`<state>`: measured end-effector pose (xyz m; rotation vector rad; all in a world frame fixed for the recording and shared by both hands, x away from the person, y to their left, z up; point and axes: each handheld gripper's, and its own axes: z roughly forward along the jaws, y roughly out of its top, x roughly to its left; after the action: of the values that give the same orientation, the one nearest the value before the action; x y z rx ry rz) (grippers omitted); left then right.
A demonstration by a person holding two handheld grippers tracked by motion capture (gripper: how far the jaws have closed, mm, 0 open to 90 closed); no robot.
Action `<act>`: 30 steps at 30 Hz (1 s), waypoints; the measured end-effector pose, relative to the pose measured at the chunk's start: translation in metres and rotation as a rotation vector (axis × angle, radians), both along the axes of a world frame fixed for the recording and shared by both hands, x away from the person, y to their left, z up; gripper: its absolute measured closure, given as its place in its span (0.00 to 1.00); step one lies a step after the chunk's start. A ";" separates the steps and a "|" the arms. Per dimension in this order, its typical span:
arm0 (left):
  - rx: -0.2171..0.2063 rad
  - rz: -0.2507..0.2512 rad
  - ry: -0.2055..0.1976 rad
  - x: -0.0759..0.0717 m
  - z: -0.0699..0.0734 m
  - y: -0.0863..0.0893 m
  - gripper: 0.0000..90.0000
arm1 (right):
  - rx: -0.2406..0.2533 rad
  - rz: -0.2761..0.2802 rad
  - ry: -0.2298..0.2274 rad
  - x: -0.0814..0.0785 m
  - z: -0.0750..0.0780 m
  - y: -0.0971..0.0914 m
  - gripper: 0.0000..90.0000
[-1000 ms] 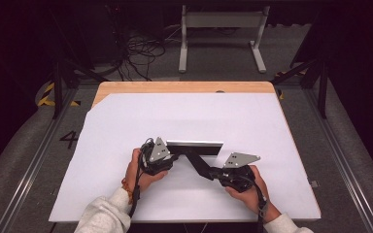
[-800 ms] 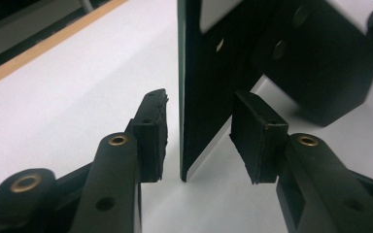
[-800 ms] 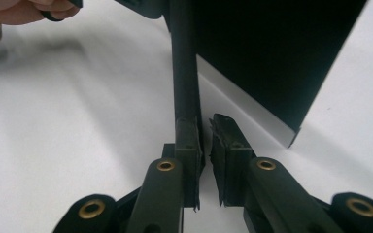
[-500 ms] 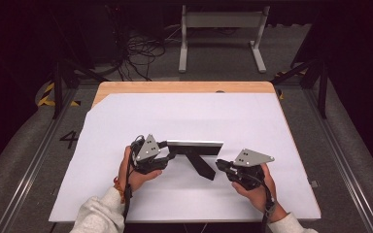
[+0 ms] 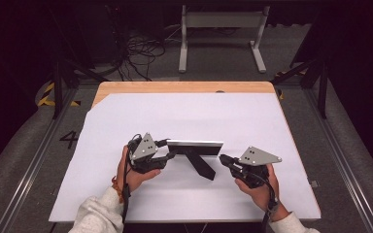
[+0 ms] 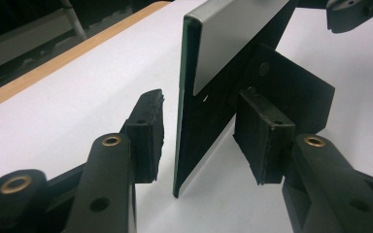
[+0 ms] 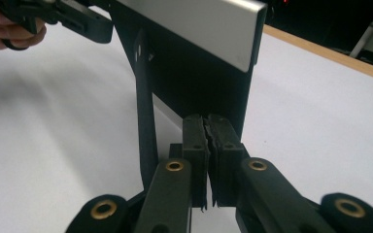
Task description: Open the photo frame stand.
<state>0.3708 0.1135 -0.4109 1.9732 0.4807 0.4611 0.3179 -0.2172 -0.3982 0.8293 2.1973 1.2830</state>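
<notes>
From the high view, a picture frame stands upright on the white table, its black easel leg splayed toward the person, with the left hand-held gripper at its left end and the right hand-held gripper just off its right end. A second ago both hand-held grippers sat tight against the frame and its leg; since then the right hand has drawn off to the right and the frame stands on its own, which suggests that setting it up is all but done. In the left gripper view, the left hand-held gripper has its jaws standing either side of the frame's edge, a clear gap at each pad: they have just been opening, with the frame between them but no longer pressed, so this is a release. In the right gripper view, the right hand-held gripper has its pads brought together on nothing, having just been closing, and the frame's black back and leg stand just beyond its tips. The left hand and its tool show at the upper left. Judging by this, what is left is to draw the left jaws clear without nudging the frame.
</notes>
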 end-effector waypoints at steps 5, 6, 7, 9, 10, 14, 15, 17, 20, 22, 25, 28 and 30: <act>-0.017 -0.011 0.007 0.001 0.001 0.000 0.62 | 0.012 -0.005 -0.033 0.000 0.006 0.000 0.99; -0.017 -0.011 0.007 0.001 0.001 0.000 0.62 | 0.013 -0.007 -0.031 0.000 0.006 0.000 0.99; -0.017 -0.015 0.002 0.001 0.002 0.000 0.63 | 0.013 -0.011 -0.036 0.000 0.007 0.000 0.99; -0.022 -0.013 0.005 0.000 0.002 0.000 0.63 | 0.021 -0.011 -0.039 0.000 0.008 0.000 1.00; -0.022 -0.013 0.005 0.000 0.002 0.000 0.63 | 0.022 -0.012 -0.044 -0.001 0.009 0.001 1.00; -0.022 -0.023 0.009 -0.002 0.002 -0.002 0.64 | 0.025 -0.010 -0.057 -0.001 0.011 0.005 1.00; -0.019 -0.021 0.007 -0.002 0.002 -0.002 0.64 | 0.027 -0.007 -0.057 0.000 0.012 0.007 1.00; -0.021 -0.020 0.010 -0.002 0.002 -0.002 0.64 | 0.019 -0.010 -0.064 0.000 0.011 0.009 1.00; -0.022 -0.020 0.010 -0.003 0.003 0.000 0.66 | 0.016 -0.012 -0.062 0.002 0.011 0.012 1.00; -0.022 -0.019 0.012 -0.003 0.003 0.001 0.67 | 0.012 -0.020 -0.064 0.004 0.011 0.013 1.00; -0.021 -0.014 0.008 -0.004 0.004 0.002 0.71 | 0.012 -0.029 -0.064 0.006 0.010 0.013 1.00; -0.021 -0.011 0.014 -0.006 0.005 0.004 0.76 | 0.010 -0.029 -0.058 0.009 0.008 0.014 1.00; -0.013 -0.011 0.011 -0.009 0.005 0.005 0.77 | 0.013 -0.029 -0.053 0.012 0.006 0.013 1.00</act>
<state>0.3623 0.1182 -0.4060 1.9657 0.4782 0.4391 0.3303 -0.2041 -0.3926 0.8196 2.1304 1.2915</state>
